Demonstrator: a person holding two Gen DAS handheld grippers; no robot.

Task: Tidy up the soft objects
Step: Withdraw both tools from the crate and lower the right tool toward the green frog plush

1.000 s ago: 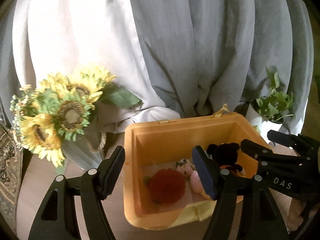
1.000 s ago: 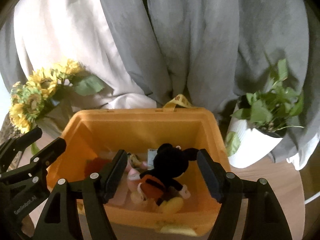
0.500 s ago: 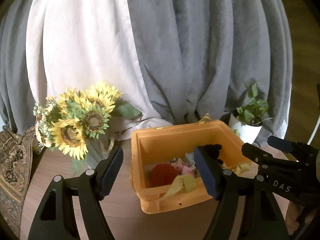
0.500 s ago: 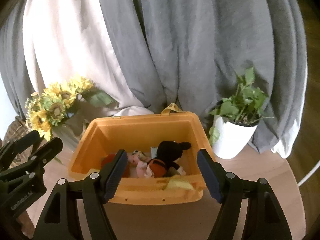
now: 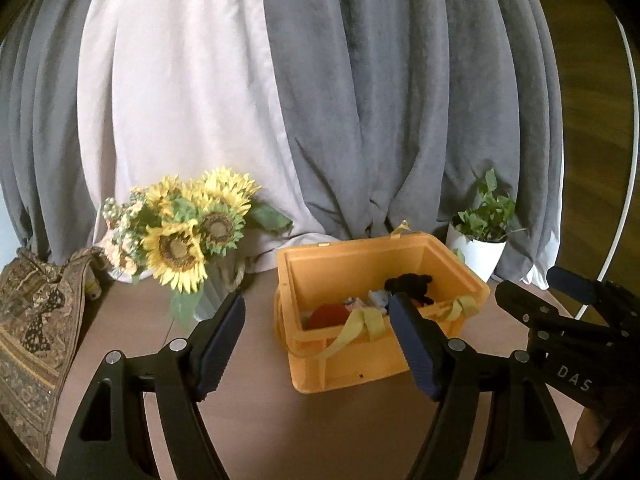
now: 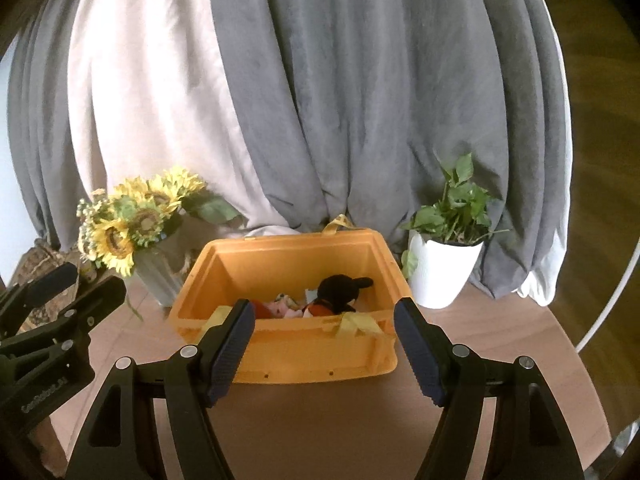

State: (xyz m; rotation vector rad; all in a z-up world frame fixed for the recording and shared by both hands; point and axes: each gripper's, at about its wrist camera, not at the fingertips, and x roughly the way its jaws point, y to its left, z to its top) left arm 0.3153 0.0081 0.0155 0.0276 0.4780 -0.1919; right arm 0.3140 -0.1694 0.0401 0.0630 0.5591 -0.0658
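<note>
Far left: patterned cloth [image 5: 32,320] draped at the table [image 5: 256,420] edge. Beside it, sunflower bouquet [image 5: 188,232] in a vase. Left gripper [image 5: 316,344] spread wide, pinching nothing, hovering short of the orange bin [image 5: 348,360]. Inside the bin, piled together: red plush [image 5: 330,316], pink toy [image 6: 286,306], black mouse doll [image 6: 340,292] toward the right wall; yellow straps [image 5: 360,326] hung over the near rim. Right gripper [image 6: 324,348] likewise spread, empty, facing the bin's near wall. Far right: potted plant [image 6: 448,256] in a white pot, near the bin.
</note>
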